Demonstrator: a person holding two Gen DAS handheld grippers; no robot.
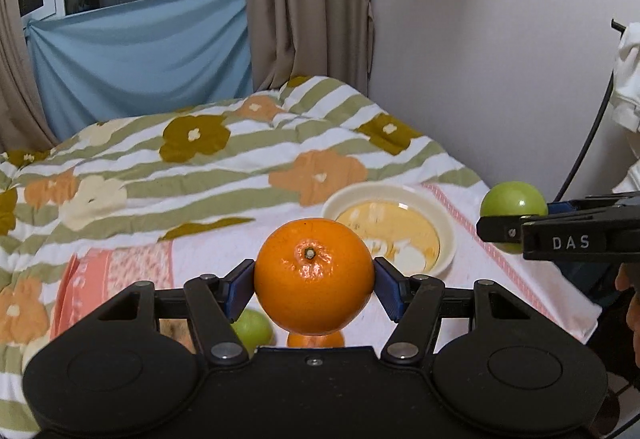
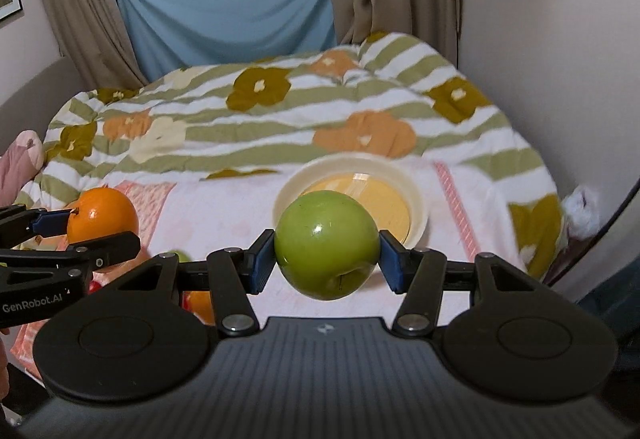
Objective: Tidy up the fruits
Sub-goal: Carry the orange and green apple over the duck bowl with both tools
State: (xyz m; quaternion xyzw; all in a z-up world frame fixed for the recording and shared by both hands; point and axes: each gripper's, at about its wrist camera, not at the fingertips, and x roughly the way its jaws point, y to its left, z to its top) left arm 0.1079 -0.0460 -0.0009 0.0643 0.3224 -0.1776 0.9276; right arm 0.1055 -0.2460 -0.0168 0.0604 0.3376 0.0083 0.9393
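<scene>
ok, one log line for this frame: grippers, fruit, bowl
left gripper: shut on orange | right gripper: shut on green apple | both lifted | bowl: no fruit visible | loose fruit below

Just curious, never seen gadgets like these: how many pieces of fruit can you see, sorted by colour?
Orange: 2, the held orange and the lower orange.
Green: 2, the held green apple and the lower green apple.
Total: 4; a red bit is unclear.

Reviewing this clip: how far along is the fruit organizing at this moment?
Done: nothing, the bowl holds no fruit. In hand: left gripper clamps an orange; right gripper clamps a green apple. Left: another green fruit and orange fruit below.
</scene>
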